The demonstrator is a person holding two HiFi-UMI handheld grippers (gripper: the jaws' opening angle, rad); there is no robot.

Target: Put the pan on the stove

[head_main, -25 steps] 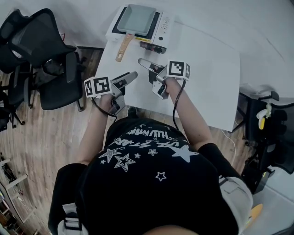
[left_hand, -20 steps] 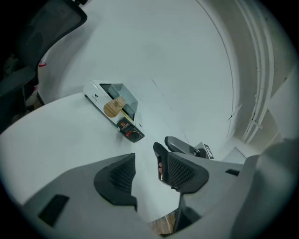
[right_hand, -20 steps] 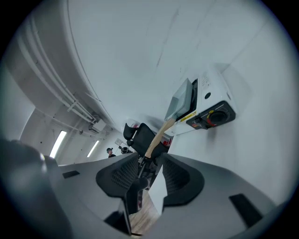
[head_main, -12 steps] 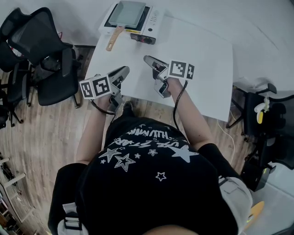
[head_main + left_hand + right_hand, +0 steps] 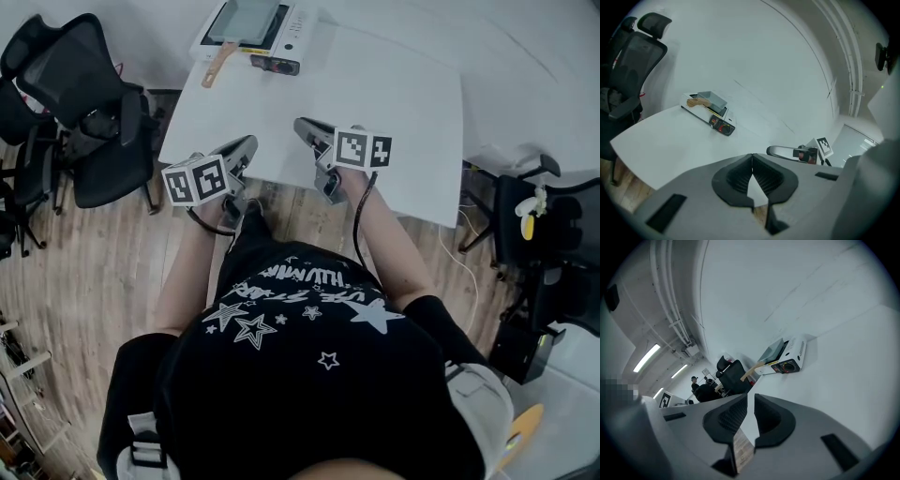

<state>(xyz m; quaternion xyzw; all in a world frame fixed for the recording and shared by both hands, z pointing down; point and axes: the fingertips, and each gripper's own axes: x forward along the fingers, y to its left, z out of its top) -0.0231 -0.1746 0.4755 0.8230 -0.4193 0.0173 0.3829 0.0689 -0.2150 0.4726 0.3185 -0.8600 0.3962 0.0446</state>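
Observation:
A square grey pan (image 5: 246, 19) with a wooden handle (image 5: 217, 64) sits on the white portable stove (image 5: 292, 30) at the far left corner of the white table (image 5: 394, 112). Both grippers hover over the table's near edge, far from the stove. My left gripper (image 5: 246, 147) is shut, its tips touching with nothing between them (image 5: 752, 155). My right gripper (image 5: 305, 127) is closing; a narrow gap remains between its jaws (image 5: 751, 397) and nothing is in it. The pan (image 5: 712, 99) and stove (image 5: 723, 125) show small in the left gripper view, and the pan (image 5: 772, 350) also in the right gripper view.
Black office chairs (image 5: 89, 103) stand left of the table on the wooden floor (image 5: 84, 281). Another black chair with a yellow object (image 5: 534, 234) stands at the right. People sit far off by a chair (image 5: 701, 387) in the right gripper view.
Both grippers' jaws have come together from wide open. The stove and pan have slid toward the top of the head view, and the grippers sit nearer the table's front edge.

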